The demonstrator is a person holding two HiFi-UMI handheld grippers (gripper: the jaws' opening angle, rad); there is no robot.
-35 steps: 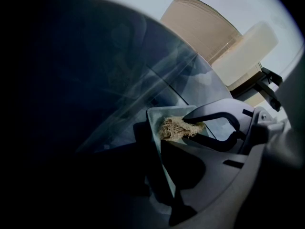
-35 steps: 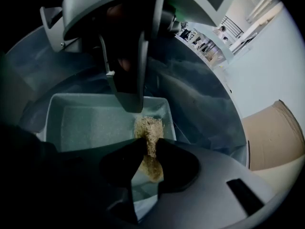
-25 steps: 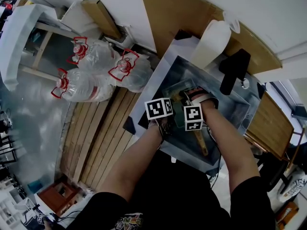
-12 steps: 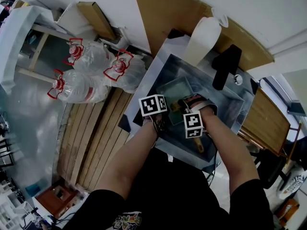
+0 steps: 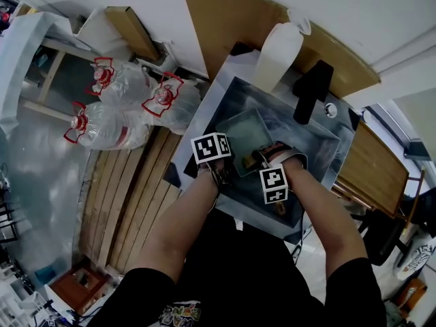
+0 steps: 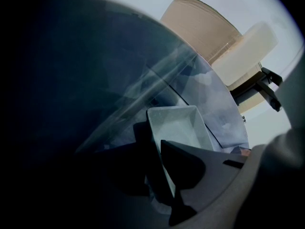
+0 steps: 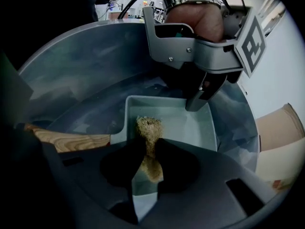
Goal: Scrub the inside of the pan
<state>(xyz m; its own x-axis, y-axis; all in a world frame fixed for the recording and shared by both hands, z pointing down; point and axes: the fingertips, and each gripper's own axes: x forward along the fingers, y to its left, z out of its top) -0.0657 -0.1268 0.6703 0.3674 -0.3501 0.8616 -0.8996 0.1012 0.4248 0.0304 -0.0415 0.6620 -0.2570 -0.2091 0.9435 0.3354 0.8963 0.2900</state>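
The right hand-held gripper (image 7: 148, 149) is pinching a tan scrub pad (image 7: 148, 128), its tip touching the floor of the grey rectangular pan (image 7: 190, 123) — which is sitting in the steel sink (image 5: 310, 131). The left hand-held gripper (image 6: 159, 149) is clamping the pan's side wall. Beyond, a black faucet (image 5: 310, 90) is overhanging the basin.

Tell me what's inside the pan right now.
A tan scrub pad, clamped in the right tool, hangs inside the pan, apparently touching its floor; the rest looks bare. The left tool grips the rim. The floor under the pad and right tool is covered.
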